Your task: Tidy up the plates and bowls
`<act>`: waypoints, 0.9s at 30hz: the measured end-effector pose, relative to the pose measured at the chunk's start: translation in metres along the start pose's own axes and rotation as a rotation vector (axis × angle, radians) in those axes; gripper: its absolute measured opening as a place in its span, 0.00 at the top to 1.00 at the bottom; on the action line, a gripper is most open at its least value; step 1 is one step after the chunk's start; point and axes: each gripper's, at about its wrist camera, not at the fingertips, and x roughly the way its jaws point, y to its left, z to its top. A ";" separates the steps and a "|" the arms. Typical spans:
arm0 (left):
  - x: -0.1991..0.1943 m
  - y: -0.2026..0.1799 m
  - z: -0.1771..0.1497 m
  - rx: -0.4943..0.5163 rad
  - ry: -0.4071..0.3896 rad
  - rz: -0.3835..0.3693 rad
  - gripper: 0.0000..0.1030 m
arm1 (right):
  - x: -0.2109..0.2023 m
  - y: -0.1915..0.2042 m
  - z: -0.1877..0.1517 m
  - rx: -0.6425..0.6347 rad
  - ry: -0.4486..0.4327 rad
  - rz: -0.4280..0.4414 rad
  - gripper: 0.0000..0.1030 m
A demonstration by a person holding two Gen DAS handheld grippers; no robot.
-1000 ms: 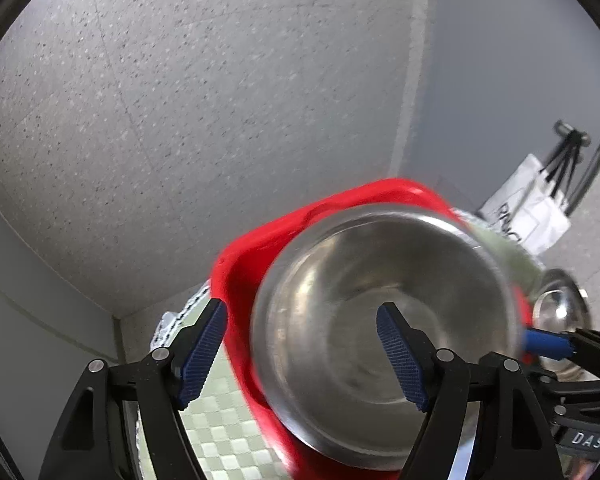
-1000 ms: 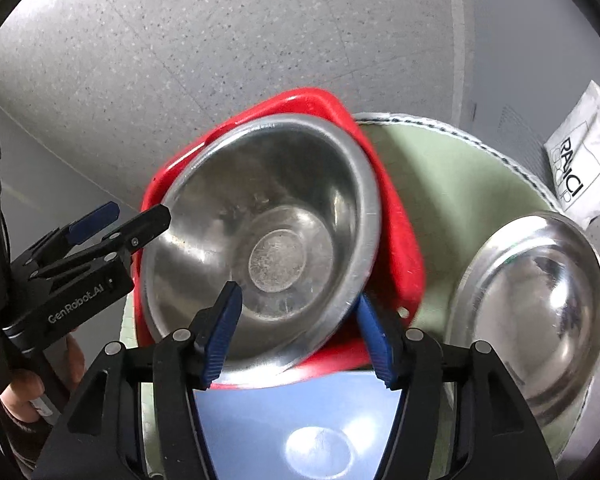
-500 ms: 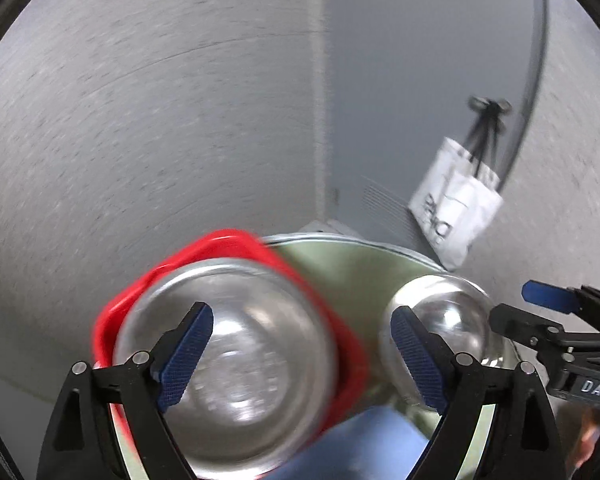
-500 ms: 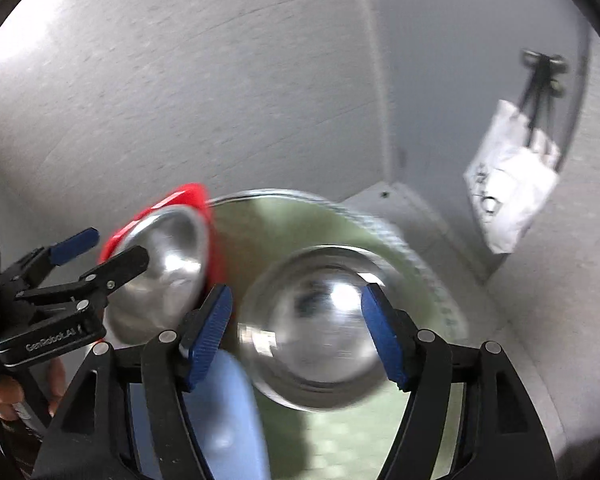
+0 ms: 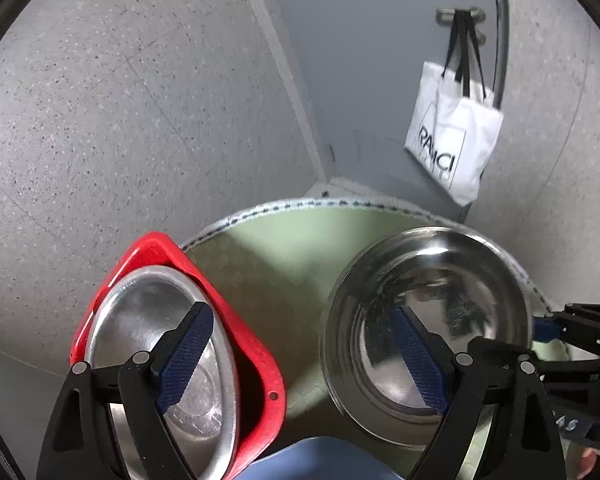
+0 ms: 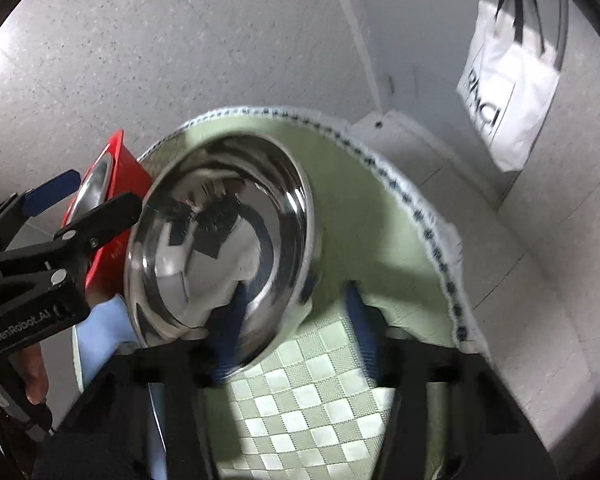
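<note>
On the green checked tablecloth (image 6: 320,400), the right gripper (image 6: 296,320) is closing around a steel bowl's (image 6: 220,248) near rim. Beside it, the left gripper (image 5: 300,364) hangs spread wide, empty, between that bowl and another steel bowl (image 5: 156,360) in a red basin (image 5: 256,360).

Even indoor light, glare on steel bowl (image 6: 220,240), fisheye-bent edges, motion blur in right view.

A white tote bag (image 5: 452,136) hanging on the wall read "RAICI", and the left gripper (image 6: 40,276) bore "GenRobot.AI".
</note>
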 end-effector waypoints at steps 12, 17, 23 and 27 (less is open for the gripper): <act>0.025 -0.004 0.014 -0.064 0.088 -0.139 0.84 | 0.002 -0.022 0.001 0.011 0.011 0.085 0.89; 0.005 0.017 0.019 -0.120 0.038 -0.179 0.87 | -0.014 -0.018 0.008 -0.010 -0.025 0.083 0.90; -0.038 0.063 0.012 -0.194 -0.067 -0.174 0.87 | -0.047 0.025 0.029 -0.104 -0.117 0.070 0.89; -0.065 0.102 -0.002 -0.248 -0.128 -0.182 0.87 | -0.064 0.059 0.041 -0.161 -0.163 0.075 0.89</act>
